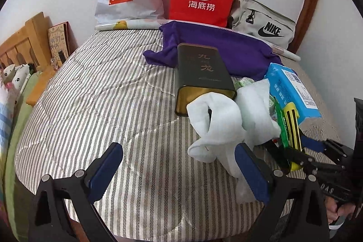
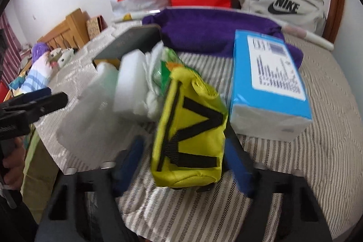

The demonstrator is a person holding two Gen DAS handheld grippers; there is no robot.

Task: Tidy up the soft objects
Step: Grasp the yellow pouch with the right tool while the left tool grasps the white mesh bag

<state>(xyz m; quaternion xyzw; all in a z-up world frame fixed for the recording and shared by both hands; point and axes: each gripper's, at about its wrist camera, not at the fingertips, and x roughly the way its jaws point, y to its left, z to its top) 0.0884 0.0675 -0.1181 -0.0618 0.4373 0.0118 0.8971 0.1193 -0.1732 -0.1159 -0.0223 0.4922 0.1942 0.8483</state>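
From the left wrist camera, the left gripper (image 1: pixel 179 168) hovers over a striped bed (image 1: pixel 102 94), jaws spread wide with nothing clamped; a white sock (image 1: pixel 215 128) drapes against its right finger. A dark tin (image 1: pixel 202 76) lies behind the sock, part of its open end covered. At the right edge the right gripper (image 1: pixel 304 151) reaches a yellow pouch (image 1: pixel 291 128), mostly hidden.

From the right wrist camera, blurred by motion, the yellow pouch (image 2: pixel 192 128) sits on the bed between the right gripper's (image 2: pixel 186 151) blue pads; the right pad appears to touch it, a gap shows on the left, so a firm grip cannot be confirmed. A blue tissue pack (image 2: pixel 270 83) stands just beside it, a purple cloth (image 2: pixel 215 30) behind.
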